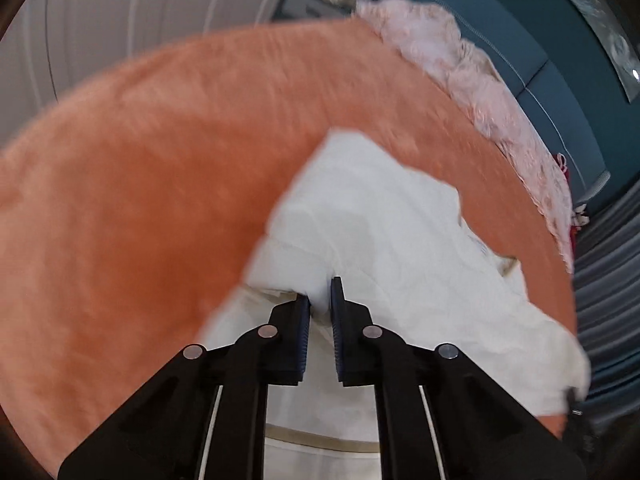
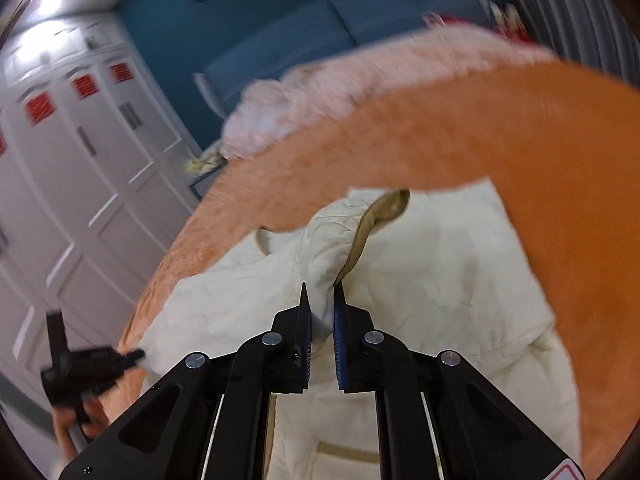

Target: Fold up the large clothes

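Note:
A cream-white padded jacket with tan trim lies crumpled on an orange blanket. In the left wrist view my left gripper is shut on a bunched fold at the jacket's edge, with white cloth pinched between the pads. In the right wrist view the jacket rises in a ridge with a tan-lined edge, and my right gripper is shut on the foot of that ridge. My left gripper also shows at the lower left of the right wrist view, held by a hand, its tip at the jacket's corner.
A pale pink fluffy blanket lies along the far side of the orange blanket. Behind it stands a teal headboard against a teal wall. White wardrobe doors stand at the left, and grey curtains hang at the right.

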The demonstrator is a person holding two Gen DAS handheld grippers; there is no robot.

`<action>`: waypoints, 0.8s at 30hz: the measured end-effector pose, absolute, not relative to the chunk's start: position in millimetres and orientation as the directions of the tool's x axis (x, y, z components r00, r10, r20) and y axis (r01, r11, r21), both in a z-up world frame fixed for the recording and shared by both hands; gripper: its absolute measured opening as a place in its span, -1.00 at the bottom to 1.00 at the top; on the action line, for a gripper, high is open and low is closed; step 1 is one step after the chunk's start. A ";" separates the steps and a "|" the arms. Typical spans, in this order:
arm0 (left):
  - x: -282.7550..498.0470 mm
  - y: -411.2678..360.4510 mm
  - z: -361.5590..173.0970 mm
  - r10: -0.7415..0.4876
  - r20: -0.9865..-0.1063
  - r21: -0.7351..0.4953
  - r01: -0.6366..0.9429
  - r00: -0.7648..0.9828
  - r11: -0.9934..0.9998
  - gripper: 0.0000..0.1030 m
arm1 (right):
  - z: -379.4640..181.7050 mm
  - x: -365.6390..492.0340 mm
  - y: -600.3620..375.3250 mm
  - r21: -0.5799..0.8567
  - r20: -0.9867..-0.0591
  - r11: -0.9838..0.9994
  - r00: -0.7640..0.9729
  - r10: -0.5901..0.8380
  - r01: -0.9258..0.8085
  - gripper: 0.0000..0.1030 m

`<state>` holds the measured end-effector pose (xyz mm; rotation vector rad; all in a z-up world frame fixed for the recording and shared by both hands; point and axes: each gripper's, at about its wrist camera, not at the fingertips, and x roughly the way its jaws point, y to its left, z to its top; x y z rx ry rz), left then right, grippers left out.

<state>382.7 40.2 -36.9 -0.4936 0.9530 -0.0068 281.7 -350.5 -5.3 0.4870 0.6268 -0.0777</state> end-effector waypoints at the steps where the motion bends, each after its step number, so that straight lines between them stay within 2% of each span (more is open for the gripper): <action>1: 380.8 42.8 -43.7 -0.214 -0.788 -0.392 -0.201 0.577 0.898 -0.82 | -15.9 282.4 -346.8 0.371 -0.613 0.900 0.789 0.052 0.228 -0.83; 4: 382.4 36.6 -79.4 -0.185 -0.843 -0.329 -0.214 0.506 0.920 -0.82 | -81.5 300.2 -347.4 0.267 -0.774 0.916 0.633 0.019 0.300 -0.82; 5: 379.9 33.0 -85.2 -0.170 -0.844 -0.311 -0.206 0.509 0.928 -0.81 | -91.0 300.5 -347.8 0.269 -0.783 0.914 0.622 0.025 0.302 -0.83; 7: 374.0 21.0 -82.8 -0.104 -0.835 -0.234 -0.178 0.541 0.956 -0.81 | -86.9 294.7 -350.4 0.291 -0.767 0.901 0.641 0.020 0.320 -0.82; 10: 372.9 11.3 -84.4 -0.052 -0.823 -0.167 -0.154 0.566 0.974 -0.79 | -71.4 284.4 -350.8 0.278 -0.759 0.894 0.651 -0.019 0.350 -0.56; 12: 370.0 8.5 -81.6 -0.034 -0.816 -0.141 -0.142 0.577 0.980 -0.78 | -57.1 268.7 -347.7 0.242 -0.734 0.892 0.674 -0.090 0.383 -0.45; 16: 349.4 8.5 -53.0 0.025 -0.801 -0.075 -0.142 0.598 0.987 -0.63 | -17.8 244.9 -341.6 0.156 -0.639 0.889 0.731 -0.242 0.430 -0.39; 20: 337.1 1.3 -9.4 0.057 -0.738 -0.051 -0.140 0.673 0.989 -0.62 | -6.2 271.1 -319.3 0.153 -0.643 0.936 0.751 -0.150 0.317 -0.39; 24: 361.0 -25.8 -3.8 0.026 -0.754 -0.042 -0.087 0.656 0.995 -0.60 | -32.5 308.9 -288.2 0.076 -0.702 0.968 0.702 -0.119 0.240 -0.40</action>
